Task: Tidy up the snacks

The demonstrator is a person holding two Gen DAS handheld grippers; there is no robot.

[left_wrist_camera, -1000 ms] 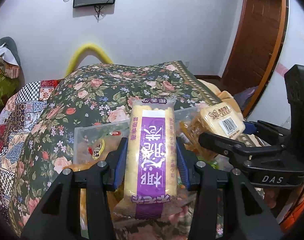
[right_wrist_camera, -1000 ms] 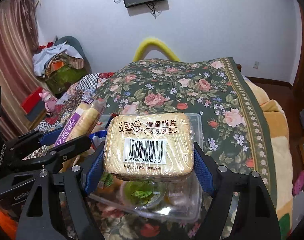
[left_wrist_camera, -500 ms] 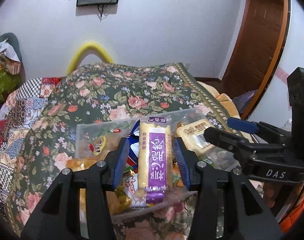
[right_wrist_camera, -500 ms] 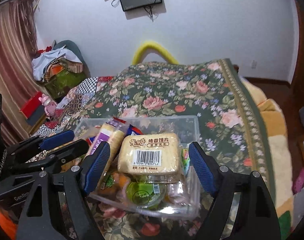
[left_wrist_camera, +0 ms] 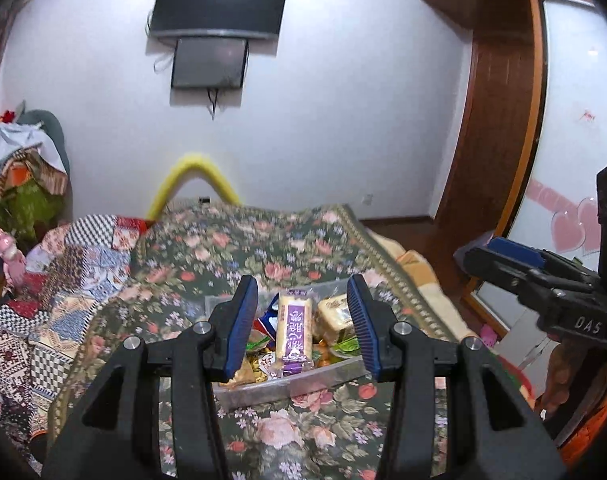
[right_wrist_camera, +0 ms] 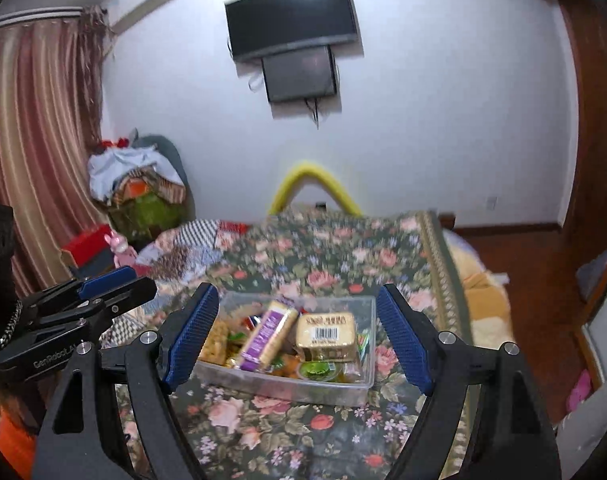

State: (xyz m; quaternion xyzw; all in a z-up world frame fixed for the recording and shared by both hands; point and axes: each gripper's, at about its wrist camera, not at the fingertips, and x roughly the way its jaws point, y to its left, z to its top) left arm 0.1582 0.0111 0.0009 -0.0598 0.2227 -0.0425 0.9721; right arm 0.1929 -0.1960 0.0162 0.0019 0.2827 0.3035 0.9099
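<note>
A clear plastic box (right_wrist_camera: 355, 390) full of snacks sits on the floral bedspread; it also shows in the left wrist view (left_wrist_camera: 287, 386). On top lie a long yellow-and-purple packet (left_wrist_camera: 293, 334) (right_wrist_camera: 269, 338) and a tan pack of toasted bread slices with a barcode (right_wrist_camera: 325, 336) (left_wrist_camera: 335, 318). My left gripper (left_wrist_camera: 301, 326) is open and empty, pulled back above the box. My right gripper (right_wrist_camera: 297, 336) is open and empty, also back from the box.
The floral bedspread (right_wrist_camera: 343, 256) covers the bed, with a patchwork quilt (left_wrist_camera: 63, 280) on the left. A yellow arch (right_wrist_camera: 315, 188) stands at the far end. Screens hang on the wall (left_wrist_camera: 219, 28). A wooden wardrobe (left_wrist_camera: 491, 140) is on the right.
Both grippers opened and let go of their packs, which now lie in the box. Both grippers then pulled back and up, away from the box.
</note>
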